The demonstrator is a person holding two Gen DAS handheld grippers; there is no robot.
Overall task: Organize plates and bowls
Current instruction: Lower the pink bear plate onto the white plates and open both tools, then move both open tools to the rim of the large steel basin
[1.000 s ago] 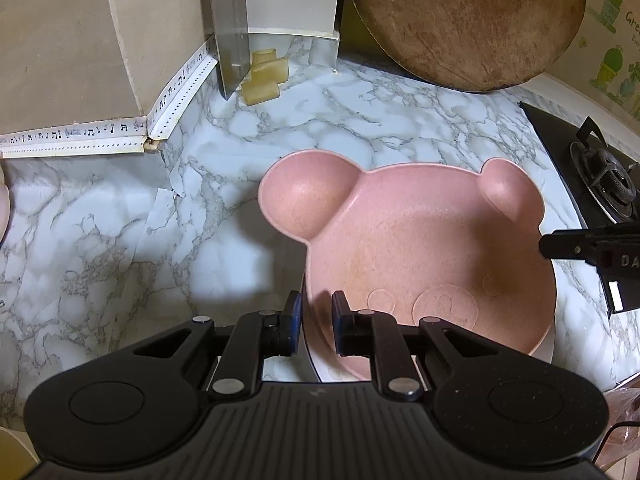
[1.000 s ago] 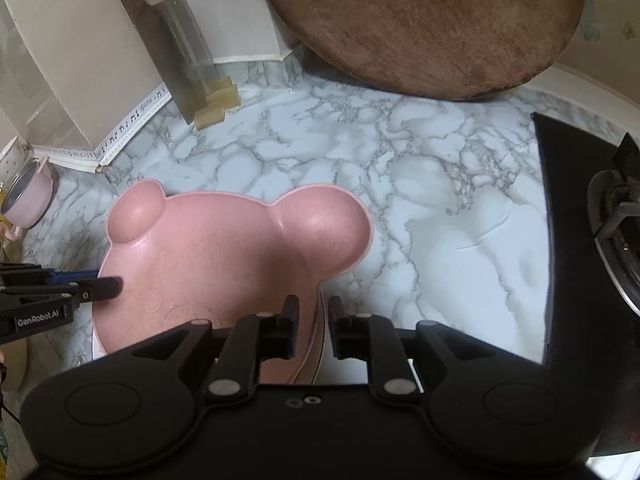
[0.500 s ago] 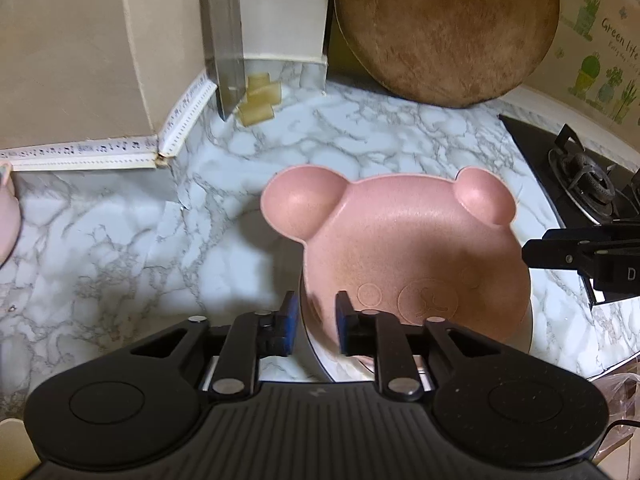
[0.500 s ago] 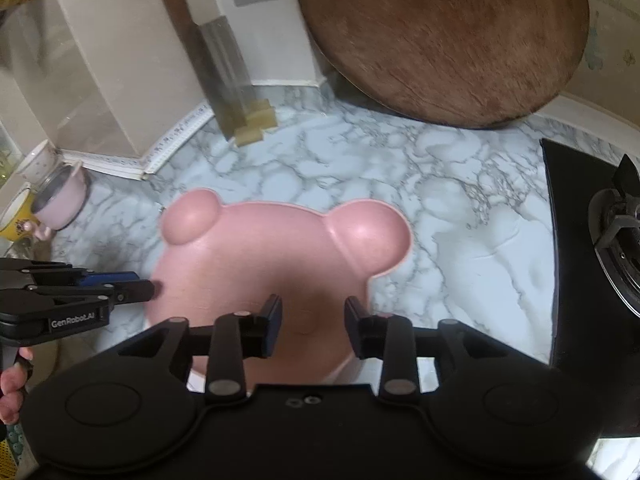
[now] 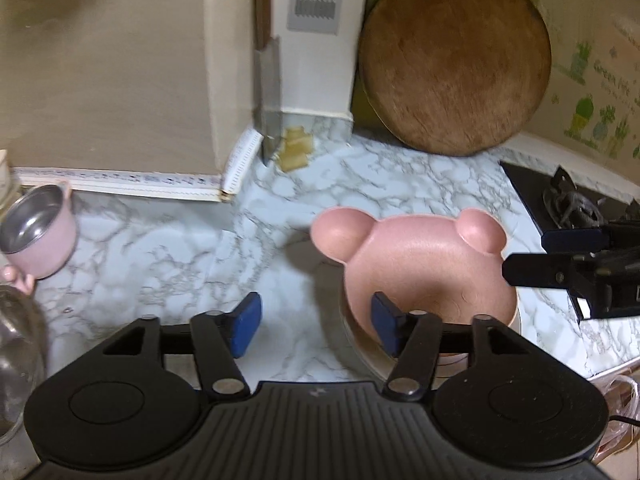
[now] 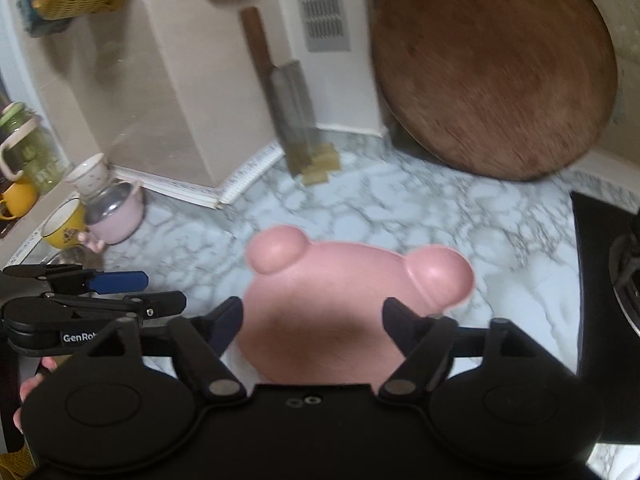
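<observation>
the marbled worktop (image 5: 360, 184) fills both views, with a round wooden board (image 5: 454, 62) leaning on the wall at about 1 o'clock, a stove (image 5: 568, 204) at 3 o'clock and a cleaver (image 5: 269, 92) propped in the corner at 12 o'clock. the pink bear-shaped plate (image 5: 424, 264) sits near the front edge, resting on a pale plate (image 5: 362, 350) whose rim shows beneath it at 6 o'clock. a small pink cup (image 5: 38, 236) stands well apart at 9 o'clock.

the step in hand looks like the let-go after stacking: the bear plate is set down and both tools are clear of it. the left tool (image 5: 316, 326) has just been opening and stands released, its near pad over the plate's left rim without pinching it. the right tool (image 6: 312, 320) has likewise just been opening, spread wide with the plate showing between its fingers but no pad pressing on it.

next, i judge, both tools should clear the stack without nudging it, then go for another dish; the pink cup cluster at 9 o'clock seems the likeliest candidate.
</observation>
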